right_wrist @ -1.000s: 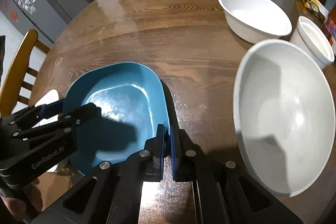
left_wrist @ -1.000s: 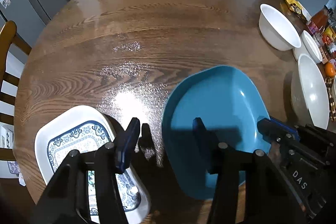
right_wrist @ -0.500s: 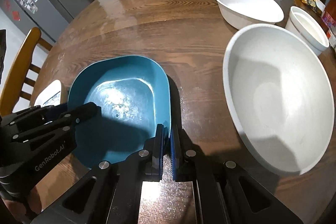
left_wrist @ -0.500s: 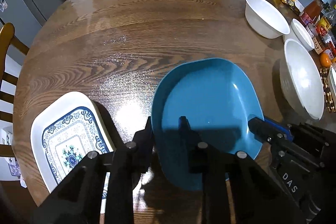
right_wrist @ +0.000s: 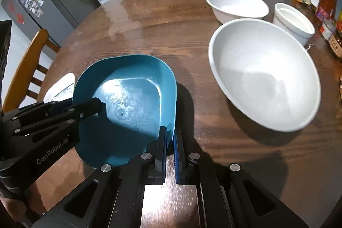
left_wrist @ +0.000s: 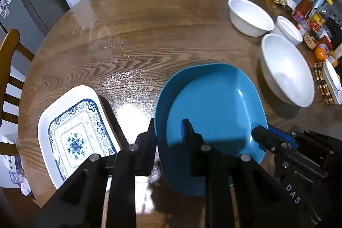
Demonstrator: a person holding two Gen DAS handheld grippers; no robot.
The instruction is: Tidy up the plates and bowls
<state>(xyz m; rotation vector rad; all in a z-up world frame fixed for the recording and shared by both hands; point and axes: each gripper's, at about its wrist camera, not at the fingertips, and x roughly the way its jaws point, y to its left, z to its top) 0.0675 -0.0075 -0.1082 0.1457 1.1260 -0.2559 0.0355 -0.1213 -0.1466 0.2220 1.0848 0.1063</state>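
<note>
2 claws (left_wrist: 168, 127) (right_wrist: 170, 138) on the blue plate's (left_wrist: 213, 104) opposite rims

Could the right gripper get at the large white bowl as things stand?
Probably not yet: the right gripper is shut on the blue dish's rim. The large white bowl sits beside it with bare table between, so the path looks free once it lets go.

"das" is printed in pale letters on the black body of the right gripper (left_wrist: 275, 138), seen in the left wrist view. "genrobot.ai" runs along the body of the left gripper (right_wrist: 99, 105), seen in the right wrist view. jar labels are illegible.
</note>
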